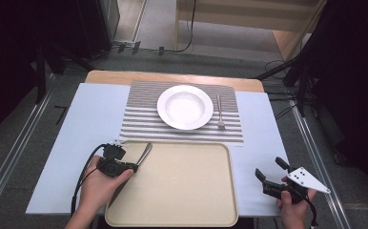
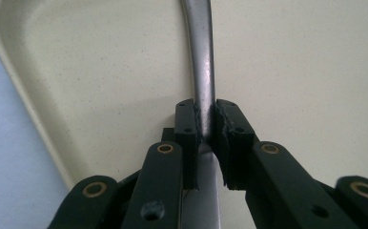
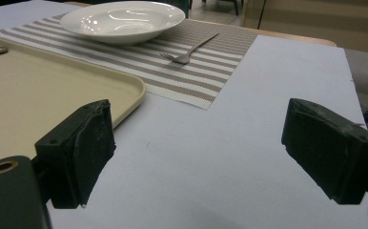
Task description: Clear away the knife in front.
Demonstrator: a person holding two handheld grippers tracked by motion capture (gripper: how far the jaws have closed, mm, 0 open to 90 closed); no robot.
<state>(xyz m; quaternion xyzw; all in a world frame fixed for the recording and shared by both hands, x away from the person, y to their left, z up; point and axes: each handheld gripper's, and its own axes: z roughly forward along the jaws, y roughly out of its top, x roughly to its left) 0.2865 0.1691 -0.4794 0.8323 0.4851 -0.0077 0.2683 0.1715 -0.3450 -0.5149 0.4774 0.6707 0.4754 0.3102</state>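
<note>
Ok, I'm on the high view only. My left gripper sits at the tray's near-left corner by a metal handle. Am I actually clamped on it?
Observer: Yes. In the left gripper view both pads press the metal handle from either side.
Operator: Is the handle lifted or down?
Observer: I cannot tell; it runs over the tray floor, away from the rim.
Operator: And the right gripper?
Observer: The right gripper is wide open over the blue table cover, nothing between its jaws; the fork lies ahead on the striped mat.
</note>
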